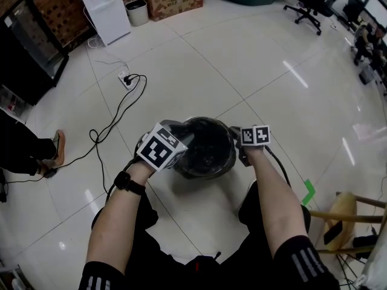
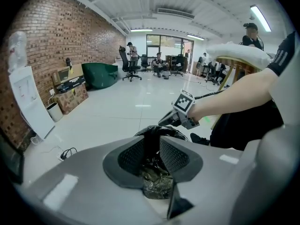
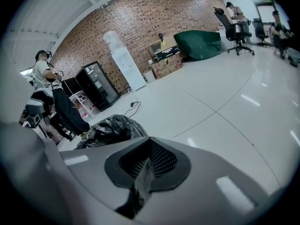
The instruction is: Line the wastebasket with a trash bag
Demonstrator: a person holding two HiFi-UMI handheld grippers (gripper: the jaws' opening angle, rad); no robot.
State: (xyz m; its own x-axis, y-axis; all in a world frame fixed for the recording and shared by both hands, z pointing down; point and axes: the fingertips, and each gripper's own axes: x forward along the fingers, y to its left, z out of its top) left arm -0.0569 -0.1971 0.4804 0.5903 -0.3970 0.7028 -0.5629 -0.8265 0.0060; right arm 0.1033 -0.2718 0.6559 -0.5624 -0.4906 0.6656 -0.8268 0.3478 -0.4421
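You kneel on a glossy white tiled floor with a round wastebasket just in front of your knees. A black trash bag fills it, and the film is folded out over the rim.

Your left tool meets the wastebasket's left rim. The left gripper view shows its jaws part way closed on a crumpled wad of the black film. Your right tool meets the right rim. The right gripper view shows its jaws pressed together, with a thin fold of film pinched between them.

Each tool carries a marker cube with black-and-white square patterns and no letters. A cardboard box, well beyond the wastebasket, has print too small to read.

Only the head view looks down into the lined wastebasket. It also shows a black cable running from beside the wastebasket's left side to a power strip. A strip of green tape lies on the floor to the wastebasket's right.

Only the left gripper view shows your right tool from the side, across the wastebasket. Far beyond it are a green beanbag and people on office chairs.

Only the right gripper view shows the bag's wrinkled outer side. Far beyond the wastebasket, a white water dispenser stands against a brick wall.
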